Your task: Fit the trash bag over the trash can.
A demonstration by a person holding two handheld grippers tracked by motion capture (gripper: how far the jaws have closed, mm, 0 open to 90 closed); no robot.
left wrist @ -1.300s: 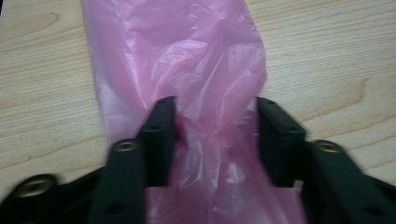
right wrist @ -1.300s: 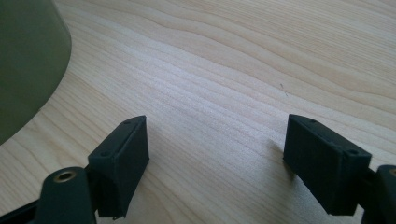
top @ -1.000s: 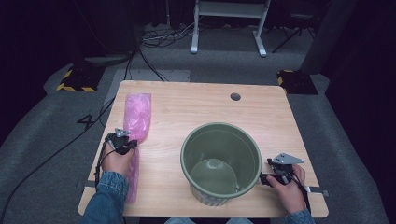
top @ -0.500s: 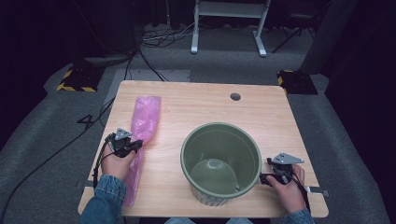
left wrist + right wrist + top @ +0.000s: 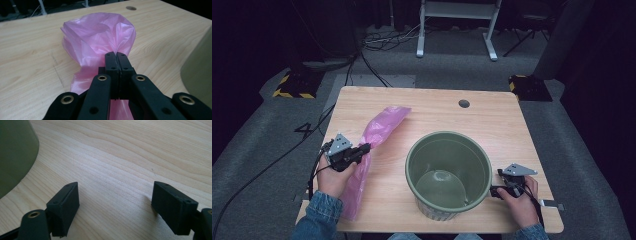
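**Pink bag pinched and on its way to the bin**

Over on the left, the left gripper has its jaws clenched tight on a fold of the pink plastic bag; in the left gripper view the two black jaws meet with the film bunched between them. The bag lies long and flat down the left side of the wooden table, its far end puffed up and angled toward the middle, its near end trailing to the table's front edge by the person's left hand.

In the middle stands the green bin, upright, empty, mouth open, near the bag but not touching it.

On the right, the right gripper rests just beside the bin with its jaws spread wide over bare wood, holding nothing.

I'd say the bag is being lifted to line the bin. Next comes finding the bag's open edge, and the free gripper will likely have to take the other side to spread it over the rim.
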